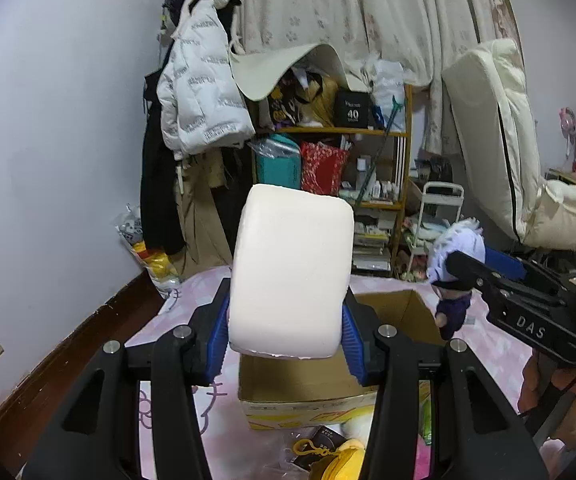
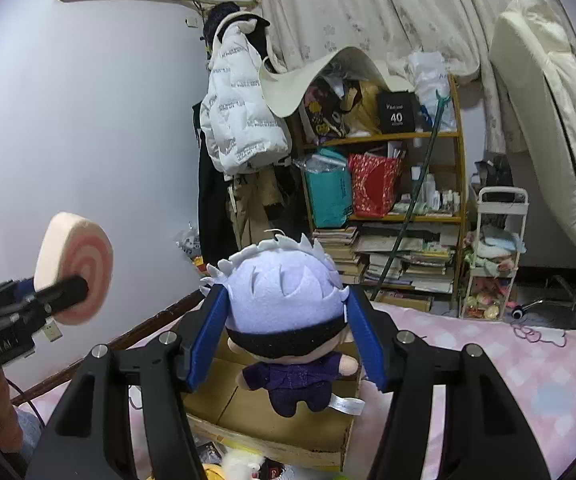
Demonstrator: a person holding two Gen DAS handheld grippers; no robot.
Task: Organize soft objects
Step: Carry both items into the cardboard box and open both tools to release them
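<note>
Plush doll (image 2: 284, 312) above cardboard box (image 2: 272, 412)

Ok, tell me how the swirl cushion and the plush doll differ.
The swirl cushion is a plain cream block with a pink spiral end; the plush doll is a figure with white hair, black blindfold and purple outfit. The cushion sits in the left tongs, the doll in the right tongs, gripped by its head. Both are held above the cardboard box.

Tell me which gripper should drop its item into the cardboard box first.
Right, probably. The right gripper holds the plush doll directly above the open cardboard box. The left gripper holds its pink cushion above the box's near edge, less centred.
</note>
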